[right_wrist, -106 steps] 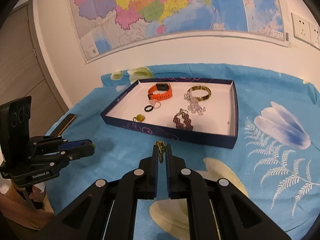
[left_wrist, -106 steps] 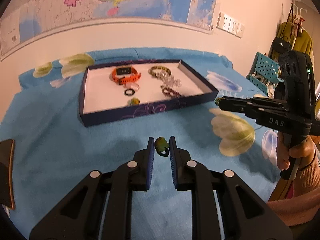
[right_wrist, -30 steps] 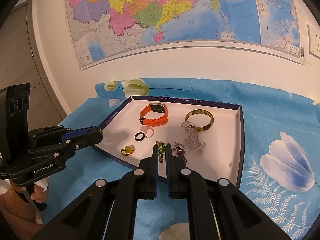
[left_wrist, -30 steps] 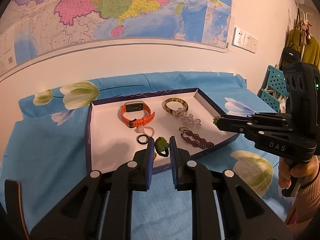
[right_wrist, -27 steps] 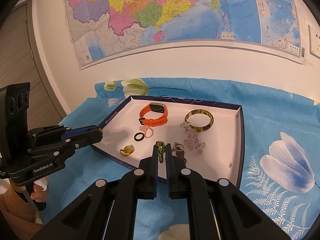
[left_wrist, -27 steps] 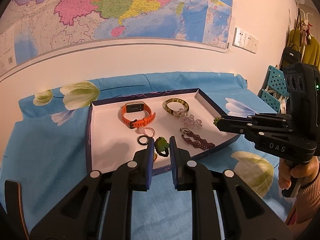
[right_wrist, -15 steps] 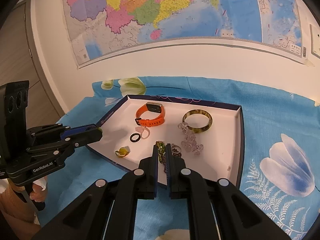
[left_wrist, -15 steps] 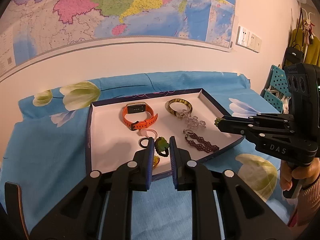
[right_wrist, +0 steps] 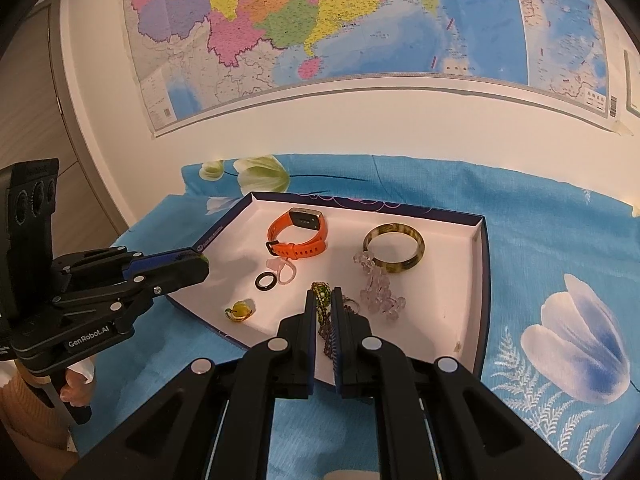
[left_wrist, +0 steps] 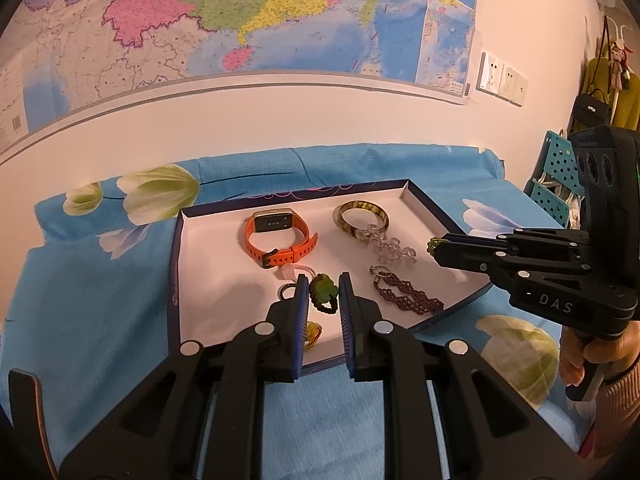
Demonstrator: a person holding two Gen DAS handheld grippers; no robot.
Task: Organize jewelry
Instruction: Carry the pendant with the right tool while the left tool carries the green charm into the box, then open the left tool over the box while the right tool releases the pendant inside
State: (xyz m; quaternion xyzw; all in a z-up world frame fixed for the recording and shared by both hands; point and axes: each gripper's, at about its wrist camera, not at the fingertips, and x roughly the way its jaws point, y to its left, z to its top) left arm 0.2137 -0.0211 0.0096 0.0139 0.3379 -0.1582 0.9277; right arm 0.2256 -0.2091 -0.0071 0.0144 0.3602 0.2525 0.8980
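Observation:
A dark blue tray (left_wrist: 175,264) with a white floor lies on the blue floral cloth; it also shows in the right wrist view (right_wrist: 482,280). My left gripper (left_wrist: 324,292) is shut on a green ring (left_wrist: 325,293) and holds it over the tray's near part. My right gripper (right_wrist: 323,300) is shut on a green beaded bracelet (right_wrist: 322,300) above the tray's near edge. In the tray lie an orange watch (left_wrist: 278,236), a bangle (left_wrist: 362,218), clear beads (left_wrist: 390,246), a dark red bracelet (left_wrist: 406,294), a black ring (right_wrist: 265,281) and a yellow ring (right_wrist: 241,310).
The wall with a large map (left_wrist: 240,20) stands just behind the table. A wooden board edge (left_wrist: 24,408) sits at the left. A teal rack (left_wrist: 554,196) and hanging bags (left_wrist: 600,96) are at the right. A door (right_wrist: 36,120) is at the far left.
Both grippers have moved forward from over the cloth to over the tray, each still holding its piece. The tray looks nearer and larger.

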